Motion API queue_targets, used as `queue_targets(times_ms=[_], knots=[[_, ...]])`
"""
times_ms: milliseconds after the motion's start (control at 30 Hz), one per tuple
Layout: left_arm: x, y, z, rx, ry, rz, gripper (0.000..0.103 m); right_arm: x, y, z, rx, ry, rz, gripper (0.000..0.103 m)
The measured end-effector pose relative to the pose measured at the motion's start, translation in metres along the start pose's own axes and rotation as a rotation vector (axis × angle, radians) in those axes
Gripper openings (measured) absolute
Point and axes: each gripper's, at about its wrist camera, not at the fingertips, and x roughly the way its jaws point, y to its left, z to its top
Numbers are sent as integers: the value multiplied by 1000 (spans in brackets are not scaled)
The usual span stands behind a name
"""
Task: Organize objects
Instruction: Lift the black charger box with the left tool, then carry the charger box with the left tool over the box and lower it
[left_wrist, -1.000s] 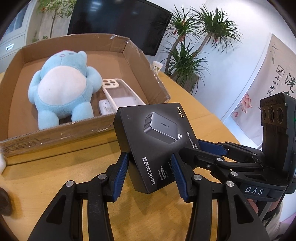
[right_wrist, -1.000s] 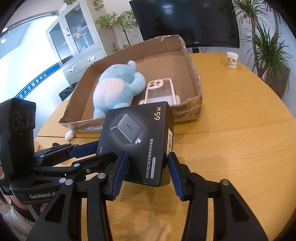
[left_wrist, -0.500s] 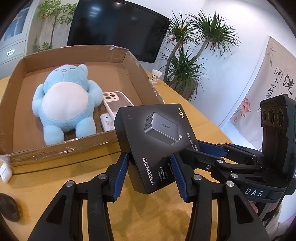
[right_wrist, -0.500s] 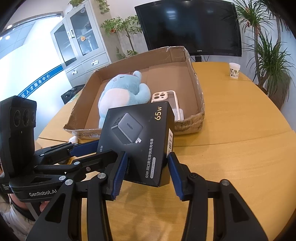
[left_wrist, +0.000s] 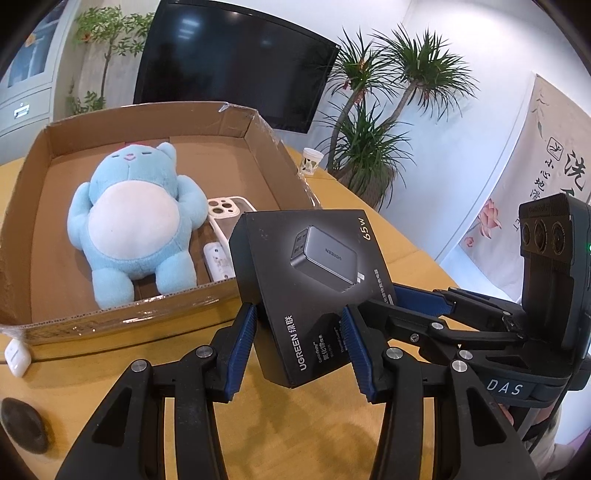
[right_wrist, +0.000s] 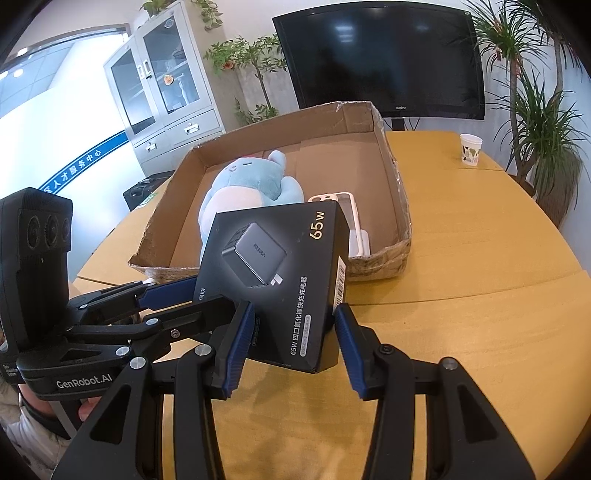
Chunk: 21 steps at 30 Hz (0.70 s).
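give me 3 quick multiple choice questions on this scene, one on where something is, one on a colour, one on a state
1. Where does the phone case lie?
A. in the cardboard box, beside the plush toy
B. on the table by the paper cup
C. on top of the charger box

2. What colour is the plush toy?
A. pink
B. light blue with a white belly
C. green

3. How is the charger box held?
A. lying free on the table
B. by the left gripper alone
C. by both grippers

Answers:
1 A: it lies on the floor of the cardboard box, next to the toy.
2 B: blue fur, white belly.
3 C: the left gripper and the right gripper each clamp it.
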Motion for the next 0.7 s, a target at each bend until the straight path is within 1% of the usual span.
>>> queue_targets(times_ms=[700], knots=[[4, 8, 16, -9, -14, 2, 46, 7, 1, 15, -3, -16, 3, 43]])
